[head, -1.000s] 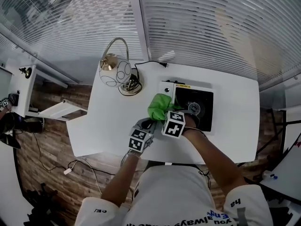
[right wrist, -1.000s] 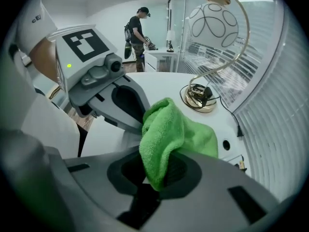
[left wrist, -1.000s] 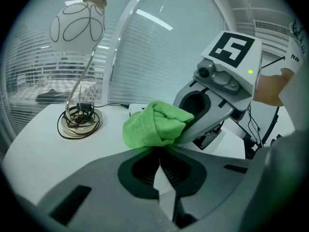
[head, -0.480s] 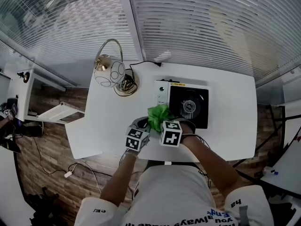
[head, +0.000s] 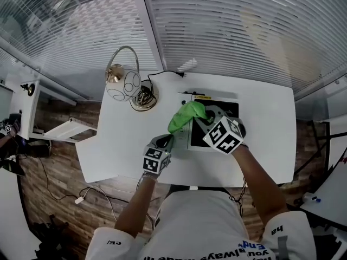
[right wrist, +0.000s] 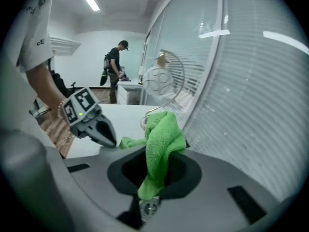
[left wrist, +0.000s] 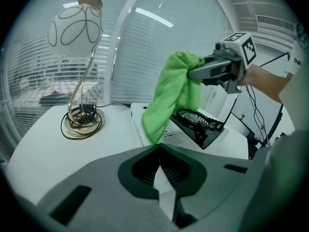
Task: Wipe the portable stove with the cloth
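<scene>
right gripper (right wrist: pixel 155 151) around cloth (right wrist: pixel 164 129), stove (head: pixel 196 137) half-hidden

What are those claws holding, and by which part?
The right gripper pinches the green cloth by a bunched fold. The left gripper holds nothing.

Worktop (head: pixel 130 140): one. Portable stove (head: pixel 225 109): one. Cloth (head: pixel 184 117), green, at the stove's left edge: one. Lamp (head: pixel 122 84), left of the stove: one. Tools: two, left tool (head: pixel 165 141) and right tool (head: pixel 201 117).
</scene>
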`<state>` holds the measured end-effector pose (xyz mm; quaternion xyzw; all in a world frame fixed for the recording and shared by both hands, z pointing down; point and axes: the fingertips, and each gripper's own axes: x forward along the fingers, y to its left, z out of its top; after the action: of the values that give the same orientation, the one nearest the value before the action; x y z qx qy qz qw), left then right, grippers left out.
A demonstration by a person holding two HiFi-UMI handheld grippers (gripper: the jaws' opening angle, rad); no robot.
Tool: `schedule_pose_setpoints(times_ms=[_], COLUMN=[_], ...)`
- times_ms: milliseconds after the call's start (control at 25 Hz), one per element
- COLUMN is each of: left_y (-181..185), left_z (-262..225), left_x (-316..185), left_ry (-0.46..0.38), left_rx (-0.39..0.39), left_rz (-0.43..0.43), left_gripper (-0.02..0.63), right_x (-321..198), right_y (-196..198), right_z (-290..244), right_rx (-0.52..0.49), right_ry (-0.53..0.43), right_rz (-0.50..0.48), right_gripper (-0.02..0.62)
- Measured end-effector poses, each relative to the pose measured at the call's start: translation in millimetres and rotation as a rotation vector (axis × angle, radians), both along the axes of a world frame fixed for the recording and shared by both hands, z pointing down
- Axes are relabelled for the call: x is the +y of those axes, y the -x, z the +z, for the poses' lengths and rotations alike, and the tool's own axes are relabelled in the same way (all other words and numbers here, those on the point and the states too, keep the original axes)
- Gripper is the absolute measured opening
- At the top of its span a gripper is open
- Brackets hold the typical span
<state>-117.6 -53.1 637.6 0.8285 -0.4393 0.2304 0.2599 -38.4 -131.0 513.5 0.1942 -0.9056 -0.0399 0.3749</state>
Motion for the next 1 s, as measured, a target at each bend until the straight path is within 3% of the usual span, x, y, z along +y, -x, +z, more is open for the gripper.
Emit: schedule_pose_setpoints(times_ms=[120, 280, 480, 640, 1000], left_y=[1, -1, 1, 2, 2], left_z=[-1, -1, 2, 3, 2], left_x=[-1, -1, 0, -2, -1], left_ry=[0.000, 0.005, 0.020, 0.021, 0.021], left_rx=[-0.007, -0.019, -0.023, -0.023, -0.054], left_rz=[-0.002, -0.009, -0.017, -0.023, -0.018], left_gripper=[0.011, 0.011, 0.012, 0.011, 0.012], right_x=[-47, -88, -97, -95, -102], right_y=[-23, -43, -47, -42, -72], right_z=[-9, 21, 100, 126, 127], right_rx=[-0.011, 0.054, 0.193, 0.180, 0.247], right_ry=[-0.077, -0.047, 0.109, 0.203, 0.235], right_rz=[0.110, 0.154, 0.102, 0.091, 0.043], right_gripper=[0.043, 0.043, 0.043, 0.043, 0.043])
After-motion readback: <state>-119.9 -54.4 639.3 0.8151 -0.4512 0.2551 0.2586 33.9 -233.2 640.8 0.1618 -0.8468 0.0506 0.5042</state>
